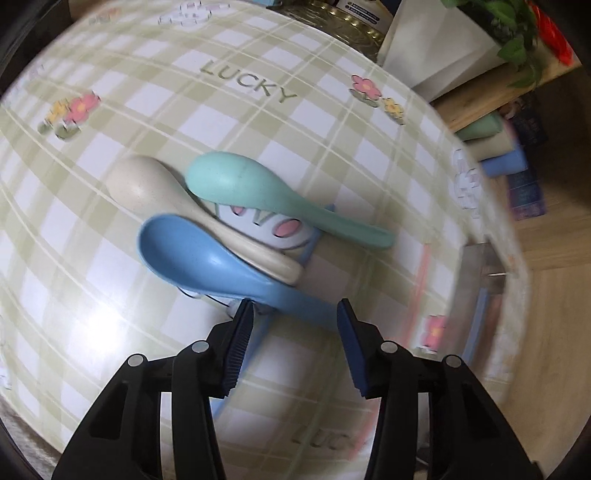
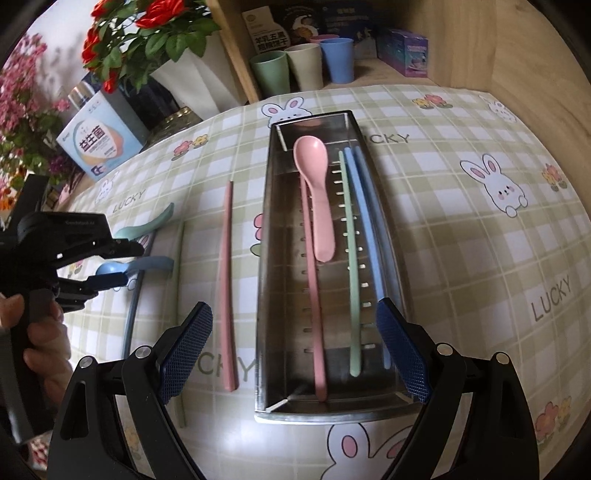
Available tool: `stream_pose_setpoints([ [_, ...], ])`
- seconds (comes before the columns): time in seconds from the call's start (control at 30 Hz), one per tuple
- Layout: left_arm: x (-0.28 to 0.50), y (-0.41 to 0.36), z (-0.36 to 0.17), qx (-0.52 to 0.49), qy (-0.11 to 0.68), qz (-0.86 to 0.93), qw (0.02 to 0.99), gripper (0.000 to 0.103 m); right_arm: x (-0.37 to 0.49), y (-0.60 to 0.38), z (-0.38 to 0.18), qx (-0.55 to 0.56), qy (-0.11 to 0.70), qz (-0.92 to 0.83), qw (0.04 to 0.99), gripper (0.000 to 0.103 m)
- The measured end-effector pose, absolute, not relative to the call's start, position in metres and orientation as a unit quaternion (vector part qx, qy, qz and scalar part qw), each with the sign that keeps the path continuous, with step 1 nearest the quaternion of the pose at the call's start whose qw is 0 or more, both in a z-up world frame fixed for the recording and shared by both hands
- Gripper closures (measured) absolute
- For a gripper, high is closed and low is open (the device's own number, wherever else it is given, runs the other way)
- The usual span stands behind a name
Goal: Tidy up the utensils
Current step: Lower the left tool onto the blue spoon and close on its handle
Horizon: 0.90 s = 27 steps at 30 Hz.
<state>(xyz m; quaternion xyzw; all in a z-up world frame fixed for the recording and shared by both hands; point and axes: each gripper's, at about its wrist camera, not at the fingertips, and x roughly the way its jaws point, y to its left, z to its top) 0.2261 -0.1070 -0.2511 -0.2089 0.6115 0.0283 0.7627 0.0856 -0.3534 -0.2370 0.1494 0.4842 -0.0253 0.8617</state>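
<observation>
left claw spread over blue spoon handle – right claw spread – beige spoon half hidden.

- Looks like a home dining corner.
- Desk spread with a checked bunny-and-flower cloth reading "LUCKY".
- Wooden shelf at upper right holding pastel cups and snack boxes.
- Red flowers in a white vase at upper left.
- Steel utensil tray at centre.

Even indoor light. Glare patch on tablecloth in left view, motion blur toward edges. Right view sharper; strong fisheye bending, dark corners in both.
</observation>
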Motion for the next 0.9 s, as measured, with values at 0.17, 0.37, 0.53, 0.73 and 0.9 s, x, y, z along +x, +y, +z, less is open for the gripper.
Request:
stream_pose_setpoints([
  [0.17,0.227,-0.117,-0.251,-0.171,0.603,0.048,0.778,0.057,0.085,-0.359,-0.239,0.158,0.483,-0.025,0.861,0.016],
  [0.37,0.229,-0.103,-0.257,-0.215,0.606,0.078,0.762,0.047,0.085,-0.365,-0.242,0.165,0.483,-0.028,0.86,0.016],
  [0.53,0.229,-0.099,-0.258,-0.216,0.601,0.103,0.763,0.042,0.085,-0.365,-0.244,0.168,0.486,-0.025,0.857,0.016],
  [0.73,0.233,-0.104,-0.259,-0.19,0.6,0.126,0.767,0.029,0.084,-0.367,-0.244,0.171,0.485,-0.027,0.857,0.016],
  [0.9,0.235,-0.106,-0.263,-0.156,0.601,0.123,0.774,0.032,0.084,-0.369,-0.243,0.173,0.484,-0.026,0.857,0.016],
])
